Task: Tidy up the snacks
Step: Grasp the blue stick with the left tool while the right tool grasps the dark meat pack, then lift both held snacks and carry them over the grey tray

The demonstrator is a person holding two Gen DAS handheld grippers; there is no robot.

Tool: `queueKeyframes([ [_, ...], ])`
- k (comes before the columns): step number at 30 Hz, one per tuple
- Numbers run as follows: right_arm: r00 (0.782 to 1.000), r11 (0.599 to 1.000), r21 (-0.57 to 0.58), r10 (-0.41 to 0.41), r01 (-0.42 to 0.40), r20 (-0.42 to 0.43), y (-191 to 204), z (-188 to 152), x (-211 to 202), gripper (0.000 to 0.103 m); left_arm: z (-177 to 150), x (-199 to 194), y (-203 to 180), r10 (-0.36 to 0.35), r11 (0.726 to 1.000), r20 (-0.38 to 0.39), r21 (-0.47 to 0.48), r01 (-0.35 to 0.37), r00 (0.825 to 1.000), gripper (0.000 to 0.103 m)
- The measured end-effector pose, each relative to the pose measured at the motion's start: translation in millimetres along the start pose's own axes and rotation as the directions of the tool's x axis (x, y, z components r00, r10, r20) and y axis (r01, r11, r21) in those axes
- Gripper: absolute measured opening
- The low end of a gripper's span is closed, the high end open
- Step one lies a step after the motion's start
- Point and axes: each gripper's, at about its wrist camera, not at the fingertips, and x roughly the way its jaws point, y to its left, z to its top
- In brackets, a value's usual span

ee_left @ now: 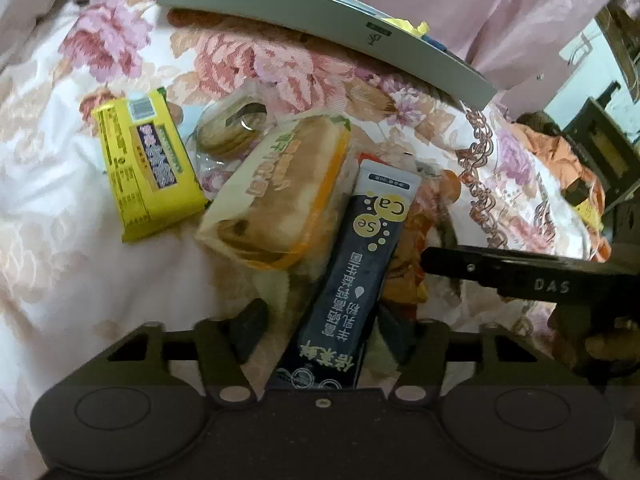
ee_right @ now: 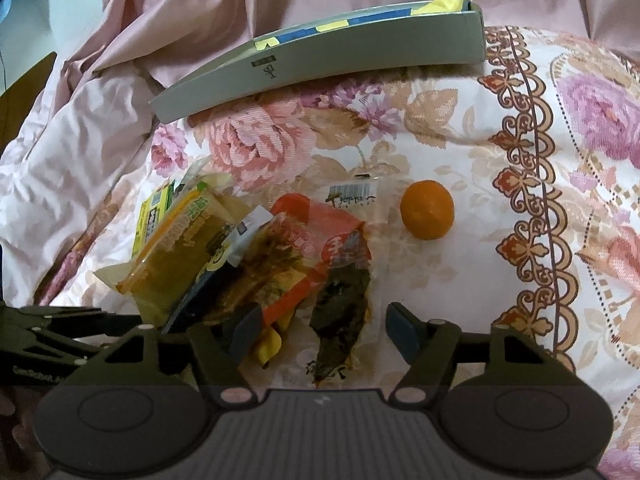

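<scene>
My left gripper (ee_left: 320, 326) is open, with a dark sachet marked "Ca Se" (ee_left: 352, 264) lying between its pads, untouched by them. Beside the sachet lie a beige pastry pack (ee_left: 280, 196), a clear pack of round biscuits (ee_left: 230, 130) and a yellow snack pack (ee_left: 148, 172). My right gripper (ee_right: 326, 330) is open above a clear pack with dark dried food (ee_right: 340, 308), next to an orange-red snack bag (ee_right: 304, 248). A mandarin (ee_right: 427, 209) lies to the right. The grey box (ee_right: 328, 60) sits at the back and also shows in the left wrist view (ee_left: 320, 24).
Everything lies on a floral bedspread (ee_right: 540, 160) with a pink quilt (ee_right: 160, 20) bunched behind the box. The right gripper's body (ee_left: 520, 272) shows in the left wrist view at the right. Dark furniture (ee_left: 600, 148) stands at the far right.
</scene>
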Motion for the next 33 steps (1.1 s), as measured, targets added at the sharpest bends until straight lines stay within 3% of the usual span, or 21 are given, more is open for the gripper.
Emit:
queueKeyframes([
  [4, 1.0, 1.0, 0.0, 0.002, -0.002, -0.008, 0, -1, 1, 0.049, -4, 0, -4, -0.027, 1.0, 0.003, -0.009, 0.027, 1.0, 0.052],
  [7, 1.0, 1.0, -0.01, -0.001, 0.001, -0.007, 2, -1, -1, 0.049, -8, -2, -9, -0.018, 1.0, 0.004, 0.003, 0.018, 1.0, 0.044],
  [16, 1.0, 0.998, -0.054, 0.015, -0.015, -0.004, 9, -1, 0, 0.05, -8, 4, -9, -0.013, 1.0, 0.01, -0.018, 0.013, 1.0, 0.048],
  [20, 0.999, 0.999, -0.03, 0.039, -0.039, -0.015, 5, -1, 2, 0.057, -10, 6, -13, -0.004, 1.0, 0.009, 0.007, 0.004, 1.0, 0.045],
  [23, 0.999, 0.998, -0.055, 0.035, -0.036, -0.021, 8, -2, 3, 0.049, -12, 5, -20, 0.022, 0.999, 0.01, 0.045, -0.022, 1.0, 0.04],
  [26, 1.0, 0.994, -0.105, 0.015, -0.016, -0.009, 14, -4, 2, 0.048, -14, 1, -22, 0.036, 0.999, 0.014, 0.031, -0.037, 0.999, 0.038],
  [30, 1.0, 0.986, -0.164, -0.02, 0.021, 0.01, 23, -6, -1, 0.048, -19, -5, -24, 0.019, 1.0, 0.02, 0.003, -0.019, 1.0, 0.035],
  [33, 0.998, 0.972, -0.226, -0.057, 0.065, 0.04, 31, -9, -5, 0.048, -21, -8, -27, -0.036, 0.999, 0.027, -0.019, 0.036, 0.999, 0.033],
])
